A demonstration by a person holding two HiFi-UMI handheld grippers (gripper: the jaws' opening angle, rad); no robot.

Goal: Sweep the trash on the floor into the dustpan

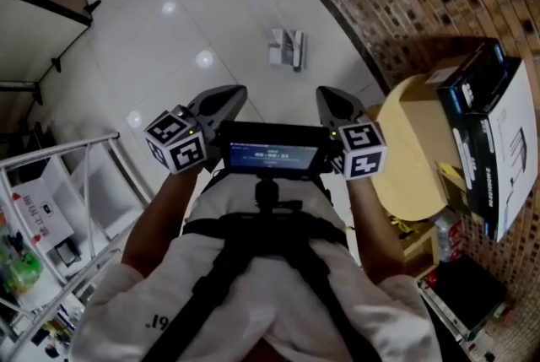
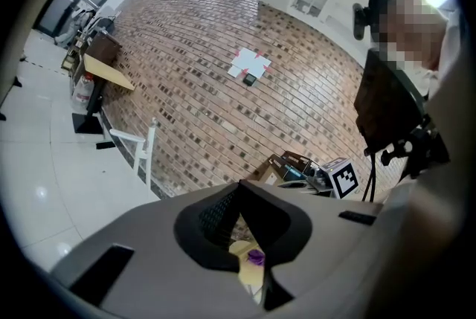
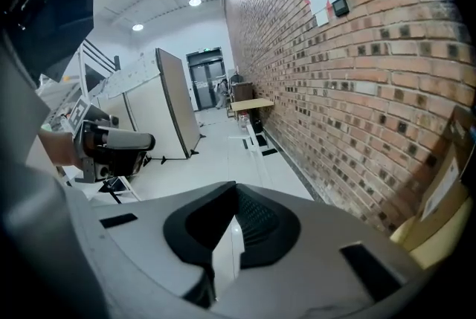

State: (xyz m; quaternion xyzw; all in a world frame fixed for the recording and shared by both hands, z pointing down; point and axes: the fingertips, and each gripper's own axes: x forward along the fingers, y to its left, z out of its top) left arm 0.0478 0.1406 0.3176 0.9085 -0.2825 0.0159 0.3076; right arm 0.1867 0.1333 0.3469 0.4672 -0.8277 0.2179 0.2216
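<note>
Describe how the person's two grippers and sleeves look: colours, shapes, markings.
The left gripper and the right gripper share smooth grey shells tapering to pointed jaws, lined with black ribbed pads. Each carries a white marker cube printed with black squares. The person wears a white short-sleeved shirt.

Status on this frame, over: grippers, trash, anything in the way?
Left gripper, right gripper: jaws shut, empty. Small white item, possibly the trash, on tiled floor ahead, untouched. Nothing between.
</note>
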